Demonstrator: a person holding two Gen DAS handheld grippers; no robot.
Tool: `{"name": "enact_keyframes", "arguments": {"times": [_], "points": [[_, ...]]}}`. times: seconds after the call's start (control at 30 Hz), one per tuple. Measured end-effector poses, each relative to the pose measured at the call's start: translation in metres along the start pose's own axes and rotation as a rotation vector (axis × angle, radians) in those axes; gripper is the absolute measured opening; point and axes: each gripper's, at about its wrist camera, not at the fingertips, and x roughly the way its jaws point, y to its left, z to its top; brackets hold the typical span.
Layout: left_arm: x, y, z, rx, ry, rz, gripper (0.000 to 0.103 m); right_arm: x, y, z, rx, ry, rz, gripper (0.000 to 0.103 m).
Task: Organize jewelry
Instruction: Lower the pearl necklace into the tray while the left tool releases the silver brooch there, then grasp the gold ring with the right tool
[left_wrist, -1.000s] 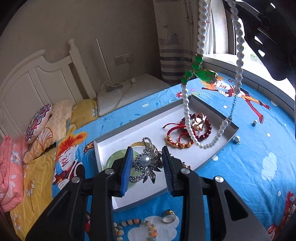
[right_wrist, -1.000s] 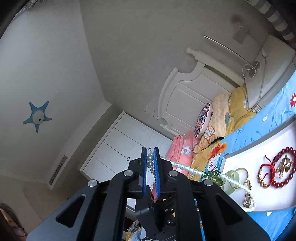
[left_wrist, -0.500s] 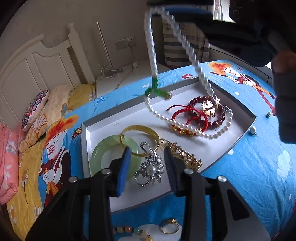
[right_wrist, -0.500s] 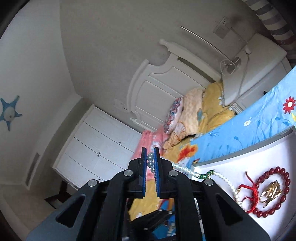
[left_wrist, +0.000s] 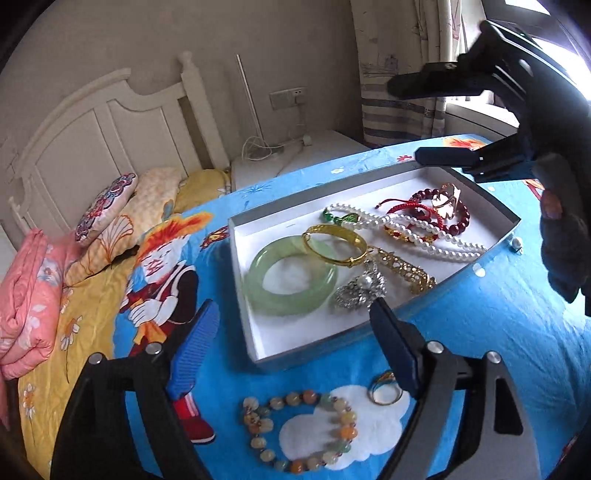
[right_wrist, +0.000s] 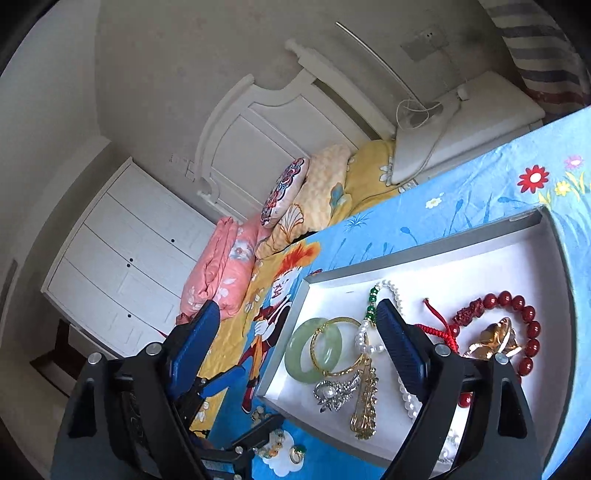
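Down goes the pearl necklace (left_wrist: 406, 230): a moment ago it dangles from the right gripper's pinched pads, and now it lies loose inside the white tray (left_wrist: 258, 339), draped across the red cord bracelet (left_wrist: 410, 208) with its green pendant (left_wrist: 341, 218) resting near the tray's far wall. Nothing holds it. Beside it in the tray sit the dark red bead bracelet (left_wrist: 460, 216) with a gold ornament (left_wrist: 445, 197) on top, the gold bangle (left_wrist: 334, 245) overlapping the pale green jade bangle (left_wrist: 291, 280), a gold link bracelet (left_wrist: 404, 269) and a silver pearl brooch (left_wrist: 360, 290) near the front wall.

Right gripper (right_wrist: 297, 328) hovers over the tray's near end, jaws opening wide, with nothing between the blue pads; the necklace and bangles show through the gap below. In the left wrist view it hangs above the tray's far corner, and a dark-gloved hand (left_wrist: 565, 251) shows at the right edge.

Left gripper (left_wrist: 291, 325) sits low over the bedspread (left_wrist: 498, 332) in front of the tray, jaws opening too, spread apart and empty. Just beneath it, outside the tray, lie a bracelet of pastel stone beads (left_wrist: 306, 432) and a gold ring (left_wrist: 386, 391) on a white cloud print.

Further out: pillows (left_wrist: 107, 206) and a pink quilt (left_wrist: 26, 295) by the white headboard (left_wrist: 99, 136), and a white wardrobe (right_wrist: 125, 258) in the right wrist view.
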Motion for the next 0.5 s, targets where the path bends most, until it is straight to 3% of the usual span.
{"name": "enact_keyframes", "arguments": {"times": [0.1,0.23,0.37,0.5], "points": [[-0.015,0.018,-0.013,-0.055,-0.013,0.048,0.091,-0.018,0.010,-0.017,-0.060,-0.001,0.010,0.085],[-0.032,0.048,-0.033,-0.197,-0.002,0.030,0.092,-0.029,0.023,-0.046,-0.141,0.035,-0.002,0.086],[-0.042,0.063,-0.052,-0.311,0.036,0.030,0.094,-0.027,0.039,-0.080,-0.267,0.092,-0.073,0.086],[-0.046,0.059,-0.074,-0.357,0.081,0.048,0.094,-0.013,0.059,-0.110,-0.411,0.181,-0.157,0.086]]}}
